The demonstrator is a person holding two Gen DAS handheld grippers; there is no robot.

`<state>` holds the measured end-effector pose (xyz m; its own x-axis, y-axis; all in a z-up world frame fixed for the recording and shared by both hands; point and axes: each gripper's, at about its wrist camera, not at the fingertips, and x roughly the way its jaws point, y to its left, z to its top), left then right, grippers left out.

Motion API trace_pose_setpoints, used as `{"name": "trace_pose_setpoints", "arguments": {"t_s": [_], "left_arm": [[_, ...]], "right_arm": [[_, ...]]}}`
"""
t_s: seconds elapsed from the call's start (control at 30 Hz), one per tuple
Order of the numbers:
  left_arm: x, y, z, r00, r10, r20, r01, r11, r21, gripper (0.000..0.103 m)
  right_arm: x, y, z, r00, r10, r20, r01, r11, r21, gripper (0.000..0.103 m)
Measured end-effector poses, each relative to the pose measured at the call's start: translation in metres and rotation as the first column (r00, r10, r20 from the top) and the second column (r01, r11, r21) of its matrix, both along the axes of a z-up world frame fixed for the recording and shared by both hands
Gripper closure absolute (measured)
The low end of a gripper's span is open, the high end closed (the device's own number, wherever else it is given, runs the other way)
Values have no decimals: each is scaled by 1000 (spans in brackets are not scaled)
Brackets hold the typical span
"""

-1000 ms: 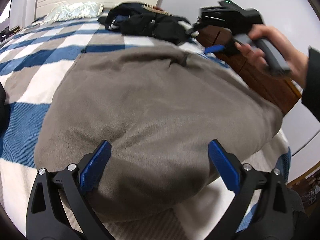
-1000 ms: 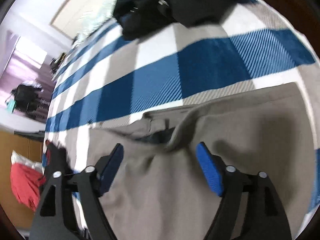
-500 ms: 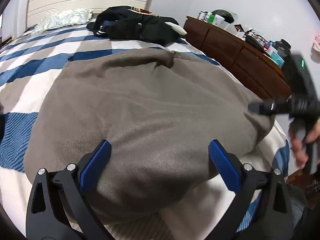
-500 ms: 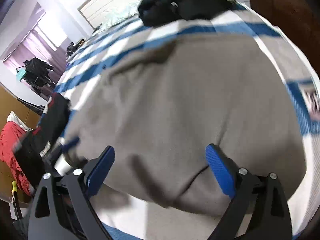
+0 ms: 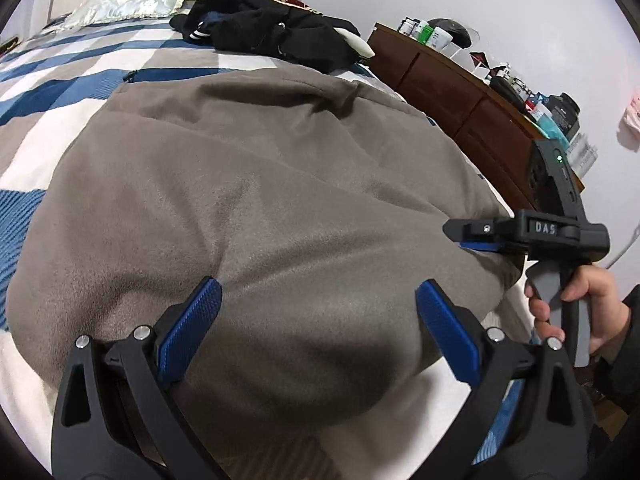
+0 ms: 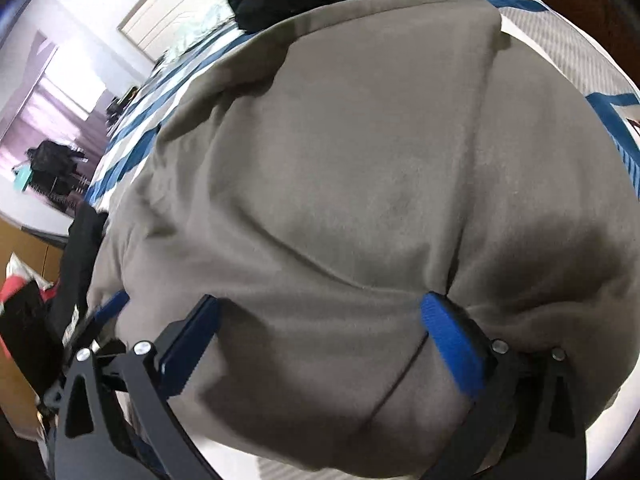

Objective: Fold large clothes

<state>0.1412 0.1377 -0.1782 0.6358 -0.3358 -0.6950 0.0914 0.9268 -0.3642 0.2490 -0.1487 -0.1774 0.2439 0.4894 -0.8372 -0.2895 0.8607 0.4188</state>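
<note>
A large grey-brown garment [image 5: 256,208] lies spread in a soft mound across a bed [image 5: 48,92] covered in blue, white and grey checks; it fills most of both wrist views. Its near edge hangs close to the foot of the bed, with pale cover showing just below it. Left gripper [image 5: 316,332] sits over the near part of the garment, angled downward, jaws wide apart, blue pads clear of the cloth as far as can be told, nothing clamped. Right gripper [image 6: 320,332] is over the right-hand end of the same garment, jaws at full spread and opening; folds of cloth bulge up between and around the blue pads, but the pads do not pinch them. In the left view the right gripper appears side-on at the garment's right edge, its handle gripped by a hand [image 5: 576,312] in a dark sleeve. A heap of black clothes [image 5: 272,32] lies at the far end of the bed, well apart from the grey garment, beside a pale pillow [image 5: 124,4] against the headboard. A dark wooden dresser [image 5: 452,92] stands along the right side of the bed, its top crowded with bottles and small items.
</note>
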Motion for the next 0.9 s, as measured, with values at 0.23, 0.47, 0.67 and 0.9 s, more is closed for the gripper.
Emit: {"name": "trace_pose_setpoints", "arguments": {"t_s": [0.23, 0.47, 0.67, 0.9], "left_arm": [[-13, -9, 24, 997, 32, 70, -32, 999, -10, 7], [-25, -57, 52, 975, -105, 194, 133, 981, -139, 7], [-18, -99, 48, 954, -199, 224, 251, 939, -236, 6], [-3, -100, 25, 974, -187, 132, 219, 925, -309, 7]], "right_arm": [[-81, -67, 54, 981, -111, 157, 75, 973, 218, 5], [-133, -122, 6, 947, -308, 93, 272, 921, 280, 5], [-120, -122, -22, 927, -370, 58, 319, 861, 396, 5], [-78, -142, -39, 885, -466, -13, 418, 780, 467, 5]]}}
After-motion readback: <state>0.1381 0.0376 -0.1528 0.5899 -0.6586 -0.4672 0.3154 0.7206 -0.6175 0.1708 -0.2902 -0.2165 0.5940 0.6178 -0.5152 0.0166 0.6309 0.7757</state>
